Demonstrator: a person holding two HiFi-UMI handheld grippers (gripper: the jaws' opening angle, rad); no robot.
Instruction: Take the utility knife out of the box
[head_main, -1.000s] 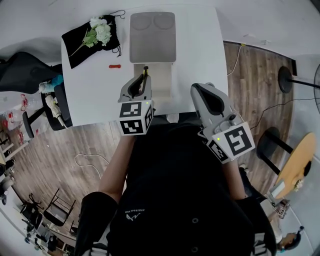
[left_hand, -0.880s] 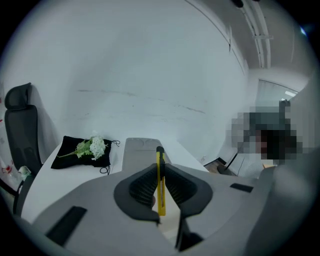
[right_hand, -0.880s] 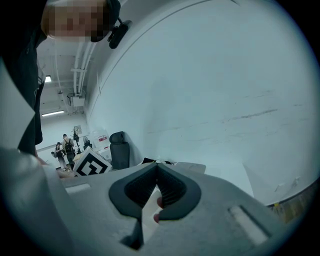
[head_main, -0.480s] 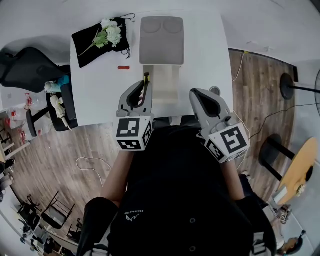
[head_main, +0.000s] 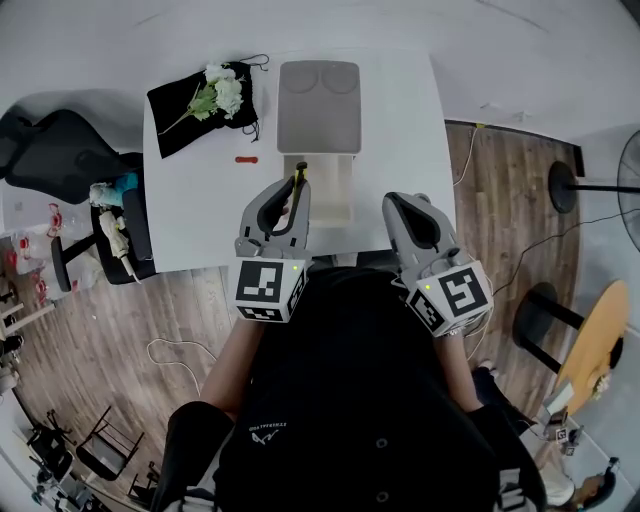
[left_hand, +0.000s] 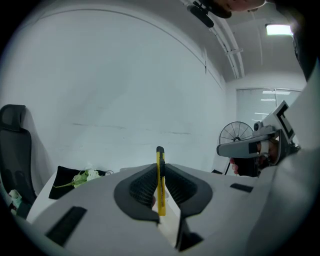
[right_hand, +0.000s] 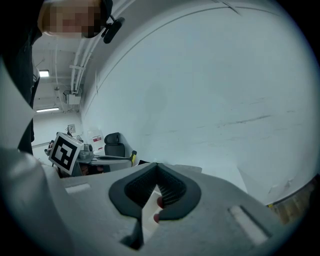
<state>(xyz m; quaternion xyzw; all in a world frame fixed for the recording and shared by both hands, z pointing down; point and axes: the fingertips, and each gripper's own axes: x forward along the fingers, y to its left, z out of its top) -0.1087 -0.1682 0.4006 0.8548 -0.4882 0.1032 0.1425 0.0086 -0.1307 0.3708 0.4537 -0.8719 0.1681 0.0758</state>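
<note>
1. The box (head_main: 318, 120) is set on the middle of the table (head_main: 400, 130).
2. A cloth (head_main: 180, 115) with flowers (head_main: 218, 88) on it is laid left of the box, at the far left corner.
3. The knife (head_main: 298, 180) is held in the left gripper (head_main: 288, 188), above the near left part of the box.
4. The right gripper (head_main: 405, 202) is kept right of the box, at the near table edge.
5. A chair (head_main: 55, 150) is seen left of the table.

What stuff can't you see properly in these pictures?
- Inside of the box: head view; the left gripper covers part of it, and the rest is too small.
- Small red thing on the table: head view; too small to name.
- Utility knife blade: left gripper view; the pads hide its lower end.
- Red spots under the right gripper: right gripper view; blurred and half hidden.
</note>
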